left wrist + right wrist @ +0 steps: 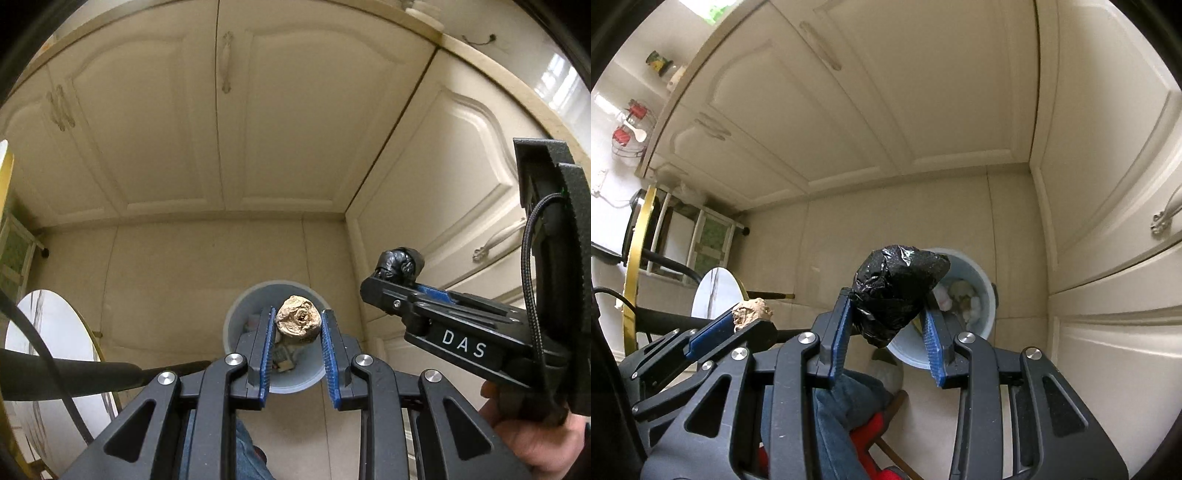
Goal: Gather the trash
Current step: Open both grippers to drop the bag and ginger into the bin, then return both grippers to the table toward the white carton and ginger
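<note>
My left gripper (pixel 298 323) is shut on a crumpled brown paper ball (pixel 297 321), held right above the light blue trash bin (pixel 236 321) on the floor. The bin holds several scraps. My right gripper (pixel 886 306) is shut on a crumpled black plastic bag (pixel 894 291), hanging just left of and above the same bin (pixel 986 295). In the left wrist view the right gripper (pixel 397 271) comes in from the right with the black bag (pixel 399 262) at its tip. In the right wrist view the left gripper (pixel 750 317) with the brown ball (pixel 751 312) shows at lower left.
Cream cabinet doors (pixel 221 129) stand behind and right of the bin, forming a corner. A round white table with a gold rim (pixel 48 350) and a dark cable sit at the left. A person's jeans-clad leg (pixel 846 402) and something red lie under the grippers.
</note>
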Demonstrator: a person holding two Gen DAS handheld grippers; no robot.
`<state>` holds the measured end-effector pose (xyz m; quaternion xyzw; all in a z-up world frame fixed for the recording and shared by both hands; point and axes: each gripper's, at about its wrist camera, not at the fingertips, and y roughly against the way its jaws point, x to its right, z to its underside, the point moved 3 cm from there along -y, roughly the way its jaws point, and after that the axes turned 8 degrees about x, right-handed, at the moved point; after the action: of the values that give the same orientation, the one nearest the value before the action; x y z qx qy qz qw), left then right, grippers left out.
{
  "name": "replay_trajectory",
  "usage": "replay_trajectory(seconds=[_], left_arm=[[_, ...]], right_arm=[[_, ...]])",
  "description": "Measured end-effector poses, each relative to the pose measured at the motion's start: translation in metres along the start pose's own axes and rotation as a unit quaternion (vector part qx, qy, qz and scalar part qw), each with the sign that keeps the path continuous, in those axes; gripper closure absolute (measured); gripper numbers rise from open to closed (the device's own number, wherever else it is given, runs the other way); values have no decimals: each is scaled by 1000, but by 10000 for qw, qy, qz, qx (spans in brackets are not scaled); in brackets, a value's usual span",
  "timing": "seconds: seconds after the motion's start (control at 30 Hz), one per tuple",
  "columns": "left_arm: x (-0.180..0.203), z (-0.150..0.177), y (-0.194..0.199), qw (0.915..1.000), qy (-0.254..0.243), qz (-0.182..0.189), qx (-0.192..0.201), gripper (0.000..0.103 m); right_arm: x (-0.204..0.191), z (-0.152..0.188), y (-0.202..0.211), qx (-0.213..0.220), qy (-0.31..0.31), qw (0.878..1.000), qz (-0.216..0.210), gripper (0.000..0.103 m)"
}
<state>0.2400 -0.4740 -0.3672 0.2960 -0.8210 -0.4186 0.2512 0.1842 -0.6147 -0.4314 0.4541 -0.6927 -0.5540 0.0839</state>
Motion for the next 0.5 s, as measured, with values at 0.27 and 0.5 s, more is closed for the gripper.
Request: replay_trajectory(seconds=[0.27,0.5], left_arm=[[4,-14,-10,9997,87,-74,-205,68],[3,-17,-3,9995,225,-183,-147,45]], right_arm=[[10,3,-12,-149,-101,9998,63,50],[23,5,-7,-66,-330,9994,127,16]])
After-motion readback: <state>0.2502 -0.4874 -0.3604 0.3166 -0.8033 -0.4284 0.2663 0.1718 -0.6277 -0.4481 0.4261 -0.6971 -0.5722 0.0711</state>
